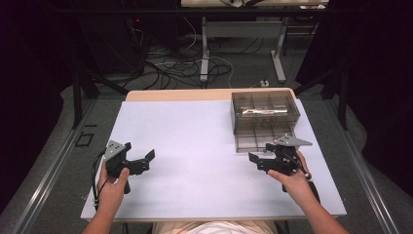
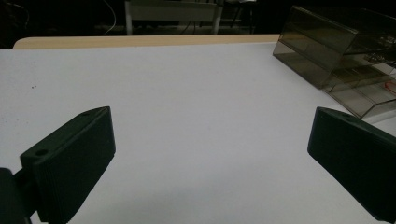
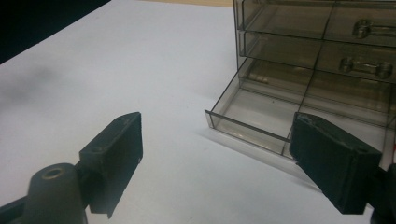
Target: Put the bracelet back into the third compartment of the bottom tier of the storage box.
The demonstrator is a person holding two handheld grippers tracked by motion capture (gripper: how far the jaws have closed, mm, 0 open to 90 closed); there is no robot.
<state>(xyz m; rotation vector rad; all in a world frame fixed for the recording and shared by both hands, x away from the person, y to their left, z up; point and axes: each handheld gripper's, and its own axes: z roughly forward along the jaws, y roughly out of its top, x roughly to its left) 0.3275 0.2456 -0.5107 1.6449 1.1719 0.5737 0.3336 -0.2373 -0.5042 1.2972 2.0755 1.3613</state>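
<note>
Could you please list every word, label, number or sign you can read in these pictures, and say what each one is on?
None can be read. The smoky clear drawer cabinet, its pulled-out bottom drawer, the white table top, the left gripper and the right gripper bear no legible writing. A small red mark inside the drawer is too blurred to tell.

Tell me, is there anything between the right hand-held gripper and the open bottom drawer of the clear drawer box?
Nothing visible stands in the way. The right hand-held gripper is open, just in front of the pulled-out bottom drawer of the clear drawer box. Between them lies bare white table.
</note>
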